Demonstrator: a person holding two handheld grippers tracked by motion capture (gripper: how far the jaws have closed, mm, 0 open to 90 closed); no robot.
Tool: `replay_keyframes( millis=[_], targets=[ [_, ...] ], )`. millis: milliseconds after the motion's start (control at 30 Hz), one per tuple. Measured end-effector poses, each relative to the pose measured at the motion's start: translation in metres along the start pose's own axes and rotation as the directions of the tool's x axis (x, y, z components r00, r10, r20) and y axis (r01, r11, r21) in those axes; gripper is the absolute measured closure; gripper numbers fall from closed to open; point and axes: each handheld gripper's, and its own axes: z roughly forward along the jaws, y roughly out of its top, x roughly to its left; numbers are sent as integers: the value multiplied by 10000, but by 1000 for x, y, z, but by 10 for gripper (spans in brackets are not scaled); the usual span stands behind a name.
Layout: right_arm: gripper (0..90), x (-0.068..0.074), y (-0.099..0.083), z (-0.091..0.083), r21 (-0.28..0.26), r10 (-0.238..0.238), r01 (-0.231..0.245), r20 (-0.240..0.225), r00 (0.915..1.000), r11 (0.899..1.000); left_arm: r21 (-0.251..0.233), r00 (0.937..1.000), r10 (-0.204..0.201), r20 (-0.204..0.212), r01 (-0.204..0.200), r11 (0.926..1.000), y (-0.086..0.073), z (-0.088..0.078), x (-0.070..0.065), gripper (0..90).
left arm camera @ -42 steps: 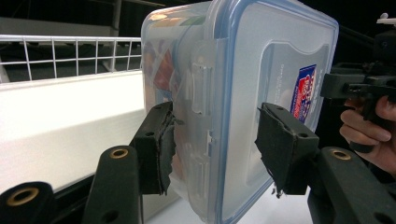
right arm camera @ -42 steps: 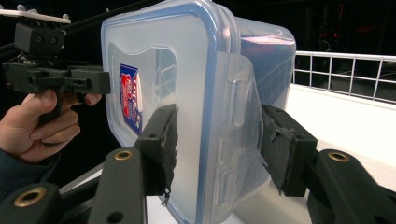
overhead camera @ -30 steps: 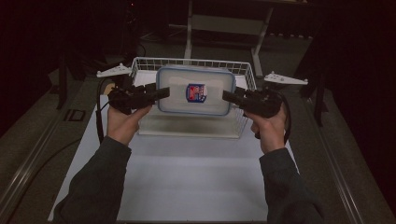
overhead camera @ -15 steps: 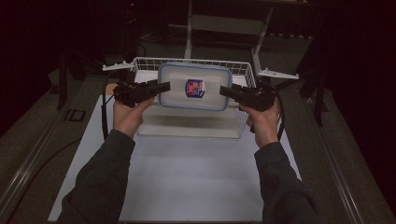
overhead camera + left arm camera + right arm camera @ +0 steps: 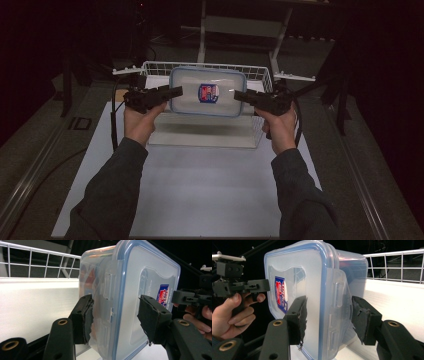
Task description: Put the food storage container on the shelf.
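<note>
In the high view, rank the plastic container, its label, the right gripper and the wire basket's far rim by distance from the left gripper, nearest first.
1. plastic container: its left end sits between the jaws of the left gripper.
2. label: mid-lid.
3. right gripper: at the container's right end.
4. wire basket far rim: behind; too close to the right gripper to call firmly.

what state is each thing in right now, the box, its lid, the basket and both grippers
clear plastic box with blue-rimmed lid: held up above the basket, carried by its two short ends
blue-rimmed lid: on the box
white wire basket: upright on the white table
left gripper: shut on the box's end
right gripper: shut on the opposite end
</note>
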Motion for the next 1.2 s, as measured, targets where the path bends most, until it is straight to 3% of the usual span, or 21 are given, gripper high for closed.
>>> replay_keyframes(
  millis=[133,300,667,733,833,1133,1200],
  targets=[
    [480,-3,1,2,-83,303,-303,1,9995,9995,-39,9997,-251,-36,251,9997,1,2,1,458],
    [476,-4,5,4,-69,490,-489,161,9987,9988,-163,9995,-205,-255,201,9997,1,6,0,438],
    [458,-2,12,8,126,304,-316,848,9959,9994,-118,9975,-227,-665,220,9997,4,13,-4,402],
    [536,0,13,11,338,14,-59,1315,9913,9994,-70,9957,-288,-878,283,9996,3,17,-6,391],
    [458,0,11,17,799,-306,157,1895,9814,9967,-59,9957,-359,-851,355,9994,2,21,-4,377],
    [446,-3,9,21,671,16,-146,1895,9819,9976,254,9964,-452,-711,471,9986,11,28,4,367],
    [452,-2,8,20,671,-18,-115,1946,9809,9977,443,9959,-271,-862,310,9985,15,31,4,348]
  ],
)
